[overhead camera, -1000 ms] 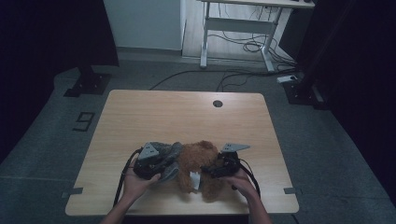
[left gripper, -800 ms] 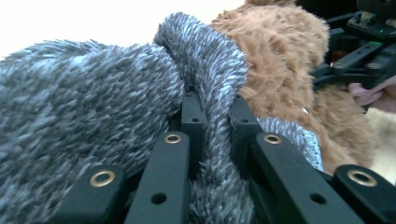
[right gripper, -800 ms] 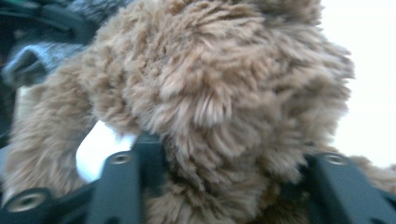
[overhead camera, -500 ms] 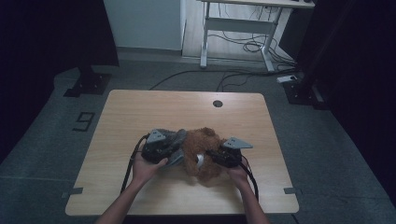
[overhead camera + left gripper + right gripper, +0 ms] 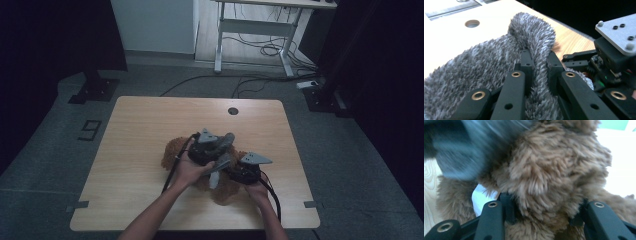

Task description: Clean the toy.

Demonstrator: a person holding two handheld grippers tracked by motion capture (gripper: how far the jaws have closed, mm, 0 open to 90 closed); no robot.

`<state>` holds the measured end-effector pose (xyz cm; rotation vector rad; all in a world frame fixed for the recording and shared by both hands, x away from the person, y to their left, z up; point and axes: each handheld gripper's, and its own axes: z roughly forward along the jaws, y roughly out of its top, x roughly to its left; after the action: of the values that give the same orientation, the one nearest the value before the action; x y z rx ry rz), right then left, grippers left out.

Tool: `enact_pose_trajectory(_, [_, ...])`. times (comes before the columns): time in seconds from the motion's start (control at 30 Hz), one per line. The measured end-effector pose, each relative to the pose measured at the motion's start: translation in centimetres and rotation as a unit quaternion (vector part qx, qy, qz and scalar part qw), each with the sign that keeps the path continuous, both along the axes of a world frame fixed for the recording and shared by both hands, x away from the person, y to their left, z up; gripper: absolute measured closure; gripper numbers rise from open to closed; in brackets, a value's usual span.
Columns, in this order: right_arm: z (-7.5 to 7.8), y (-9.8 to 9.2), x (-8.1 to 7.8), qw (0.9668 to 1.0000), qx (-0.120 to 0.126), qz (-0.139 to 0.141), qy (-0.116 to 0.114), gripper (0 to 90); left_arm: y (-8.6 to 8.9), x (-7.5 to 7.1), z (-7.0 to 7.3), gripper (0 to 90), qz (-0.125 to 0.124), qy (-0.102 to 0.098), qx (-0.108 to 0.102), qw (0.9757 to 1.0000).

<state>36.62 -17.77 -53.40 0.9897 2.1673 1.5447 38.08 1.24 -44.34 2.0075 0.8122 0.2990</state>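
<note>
- Brown plush toy (image 5: 172, 150) lies on the near half of the wooden table (image 5: 140, 130), under both grippers.
- Right gripper (image 5: 544, 202) is nearest to the person; its jaws have just been closing, and now they grasp a thick part of the brown fur between them.
- Left gripper (image 5: 539, 67) is just beyond, touching the toy from above; its jaws are clenched on a fold of grey fluffy cloth (image 5: 474, 67).
- In the high view the grey cloth (image 5: 220, 167) hangs between the two grippers, over the toy.
- Farther, a round hole (image 5: 232, 110) sits near the far edge of the table.
- Behind the table, cables (image 5: 260, 47) lie on the floor under a white desk frame (image 5: 250, 25).
</note>
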Motion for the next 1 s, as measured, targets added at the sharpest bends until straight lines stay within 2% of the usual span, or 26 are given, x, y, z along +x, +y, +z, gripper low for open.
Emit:
enact_pose_trajectory(0.07, [-0.5,-0.2,0.1,0.9999,0.002,-0.002,0.012,52.0,-0.6,0.1,-0.9,79.6,0.001,0.003,0.000,1.0000])
enact_pose_trajectory(0.13, [-0.9,-0.7,0.2,0.9996,0.011,0.000,0.027,52.0,-0.3,0.1,-1.4,79.8,0.004,0.000,-0.004,1.0000])
enact_pose_trajectory(0.27, [-0.7,-0.5,0.0,0.9998,0.000,0.004,0.019,52.4,1.1,-0.2,-1.2,79.9,0.015,-0.002,-0.001,0.9999])
enact_pose_trajectory(0.33, [-0.7,-0.5,-0.1,0.9998,-0.001,0.005,0.019,52.6,2.4,-0.4,-1.0,79.9,0.031,-0.011,0.012,0.9994])
enact_pose_trajectory(0.4, [-0.7,-0.6,0.0,0.9998,0.000,0.006,0.021,52.7,3.7,-0.6,-0.9,79.9,0.052,-0.023,0.030,0.9979])
enact_pose_trajectory(0.5, [-0.7,-0.8,0.0,0.9997,0.003,0.007,0.024,52.8,7.1,-0.7,-1.1,80.1,0.083,-0.024,0.038,0.9955])
enact_pose_trajectory(0.6, [-0.7,-0.7,0.0,0.9997,0.007,0.012,0.021,52.8,11.2,-0.8,-1.6,80.3,0.095,-0.004,-0.008,0.9954])
enact_pose_trajectory(0.67, [-0.7,-0.6,0.0,0.9997,0.006,0.012,0.018,52.8,12.8,-1.2,-1.6,80.3,0.109,-0.006,-0.019,0.9939])
enact_pose_trajectory(0.73, [-0.7,-0.6,0.0,0.9997,0.008,0.012,0.021,52.8,13.8,-1.4,-1.5,80.3,0.118,-0.007,-0.022,0.9927])
enact_pose_trajectory(0.9, [-0.7,-0.6,0.0,0.9996,0.009,0.012,0.022,52.8,15.0,-1.8,-2.0,80.4,0.135,-0.016,-0.006,0.9907])
enact_pose_trajectory(1.0, [-0.7,-0.6,0.0,0.9996,0.011,0.013,0.023,52.8,15.7,-1.9,-2.5,80.5,0.149,-0.019,0.003,0.9886])
